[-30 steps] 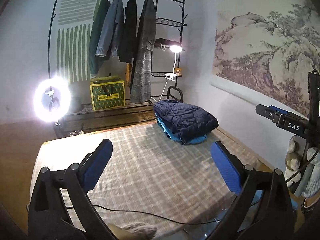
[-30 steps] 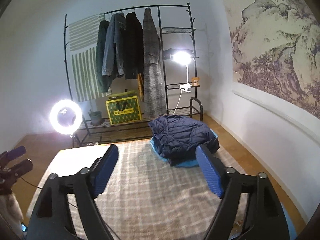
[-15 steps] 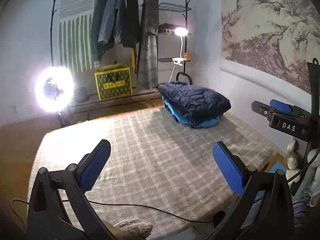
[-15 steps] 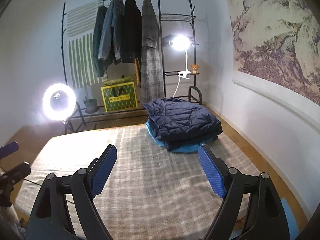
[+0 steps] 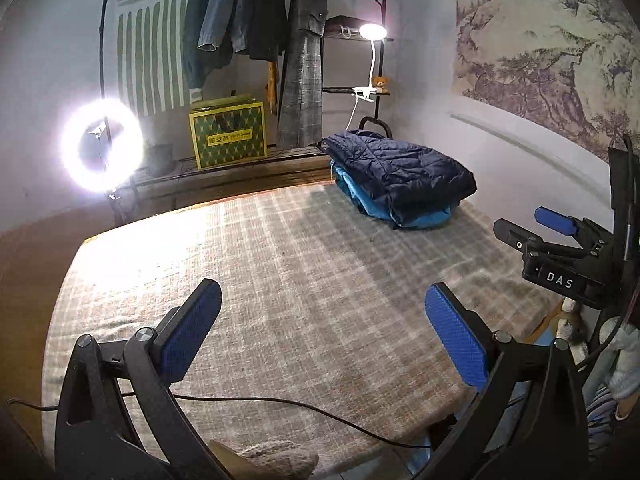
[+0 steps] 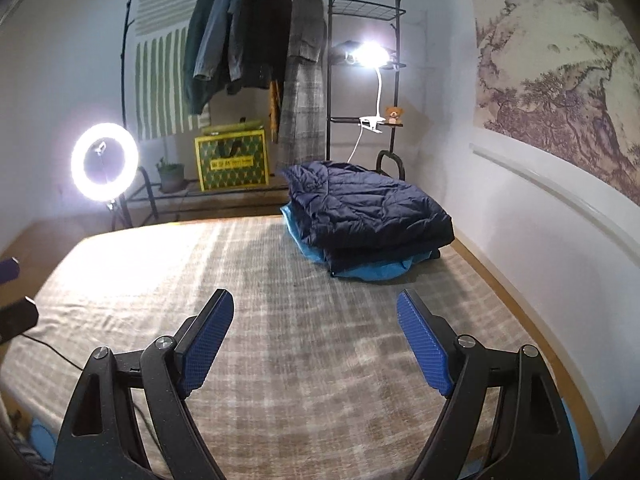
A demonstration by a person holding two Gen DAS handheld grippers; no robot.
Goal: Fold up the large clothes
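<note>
A folded navy puffer jacket (image 5: 400,168) lies on a folded light-blue garment (image 5: 424,218) at the far right corner of the plaid-covered bed (image 5: 304,264). It also shows in the right wrist view (image 6: 368,212) on the light-blue garment (image 6: 372,271). My left gripper (image 5: 322,300) is open and empty above the bed's near part. My right gripper (image 6: 316,306) is open and empty, also above the bed, well short of the jackets. The right gripper's body shows at the right edge of the left wrist view (image 5: 560,248).
A clothes rack (image 6: 256,40) with hanging coats stands behind the bed. A ring light (image 6: 105,162) glows at the left, a clip lamp (image 6: 370,54) at the right. A yellow-green box (image 6: 232,160) sits under the rack. A black cable (image 5: 280,402) crosses the bed's near edge.
Both grippers have moved forward and tilted down over the bed, so the folded jackets look nearer and the rack sits higher in view. Both stay open and empty.
</note>
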